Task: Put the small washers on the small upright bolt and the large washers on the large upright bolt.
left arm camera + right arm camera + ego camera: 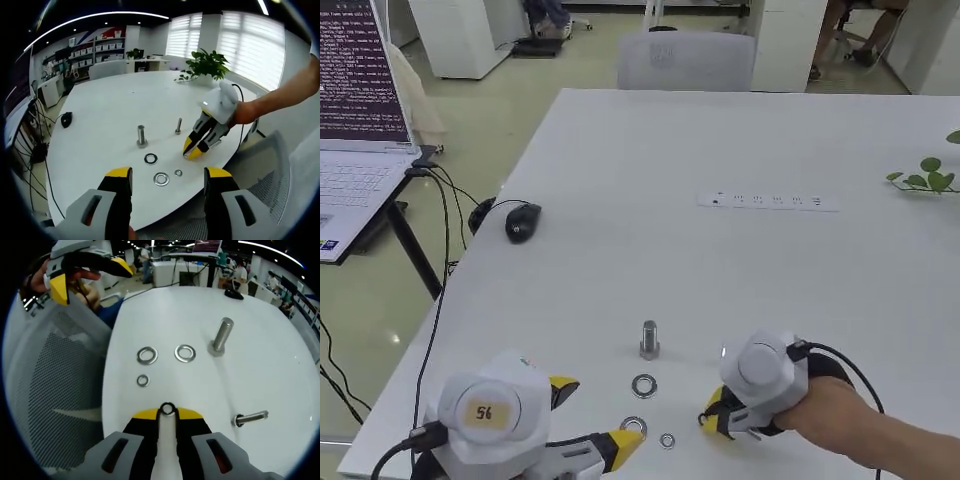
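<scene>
1. Yellow-tipped right gripper [167, 412] is clamped on a small washer [167, 409], pinched by its rim at the very jaw tips. In the right gripper view the hole faces the camera.
2. Left gripper [167, 174] has its jaws wide apart with nothing in them. It hovers over the near edge of the white table [720, 260], pointed at the loose washers.
3. Two large washers [147, 355] and a loose small washer [143, 380] lie flat on the table. They sit near each other, none on a bolt.
4. Large bolt [221, 336] stands upright just beyond the washers. Small bolt [250, 417] stands near the right gripper, off to the side of its jaws. Both shafts are bare.
5. Step in hand, as I judge it, is to thread the held washer onto the small bolt.
6. To do it well:
   - Swing the right gripper across so the hole sits above the bolt tip.
   - Tilt the wrist so the washer lies level, square to the shaft.
   - Lower until the tip passes through the hole, and only then release.
7. Risk: the grip is thin, at the rim only, so a bump on the bolt tip could twist or flick the washer out. Go slow, and don't knock the bolt over.
8. Keep the left gripper well apart from the small bolt meanwhile.
</scene>
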`<state>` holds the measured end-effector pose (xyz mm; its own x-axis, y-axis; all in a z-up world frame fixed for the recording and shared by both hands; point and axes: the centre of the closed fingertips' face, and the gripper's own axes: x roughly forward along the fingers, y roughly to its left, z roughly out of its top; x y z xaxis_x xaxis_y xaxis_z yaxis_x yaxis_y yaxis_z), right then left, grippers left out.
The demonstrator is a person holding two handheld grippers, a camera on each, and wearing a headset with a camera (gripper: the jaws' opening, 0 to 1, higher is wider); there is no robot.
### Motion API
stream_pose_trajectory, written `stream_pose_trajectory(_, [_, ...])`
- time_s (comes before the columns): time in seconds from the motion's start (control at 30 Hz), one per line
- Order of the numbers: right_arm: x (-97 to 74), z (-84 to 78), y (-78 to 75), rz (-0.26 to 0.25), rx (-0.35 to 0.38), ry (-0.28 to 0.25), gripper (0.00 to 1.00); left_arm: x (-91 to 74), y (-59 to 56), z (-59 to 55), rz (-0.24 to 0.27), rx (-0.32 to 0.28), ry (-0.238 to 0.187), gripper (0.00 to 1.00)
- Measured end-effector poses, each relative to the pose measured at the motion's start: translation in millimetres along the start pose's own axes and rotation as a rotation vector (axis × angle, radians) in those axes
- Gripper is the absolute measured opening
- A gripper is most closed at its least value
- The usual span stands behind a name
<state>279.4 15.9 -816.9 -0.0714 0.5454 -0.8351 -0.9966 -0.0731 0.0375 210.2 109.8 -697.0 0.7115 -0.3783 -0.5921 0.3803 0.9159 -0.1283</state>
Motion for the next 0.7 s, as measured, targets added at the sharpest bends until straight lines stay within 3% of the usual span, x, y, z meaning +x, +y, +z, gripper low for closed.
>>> stream_pose_trajectory(0.3, [-13.2, -0.3, -9.1, -0.039, 0.020, -0.014, 0.13, -0.8, 1.6, 0.4, 0.001, 0.000, -0.003, 0.57])
stream_pose_trajectory(0.7, [-54.3, -6.1, -47.3, -0.142, 0.047, -0.013, 0.13, -0.6, 1.6, -0.7, -0.006, 0.000, -0.002, 0.57])
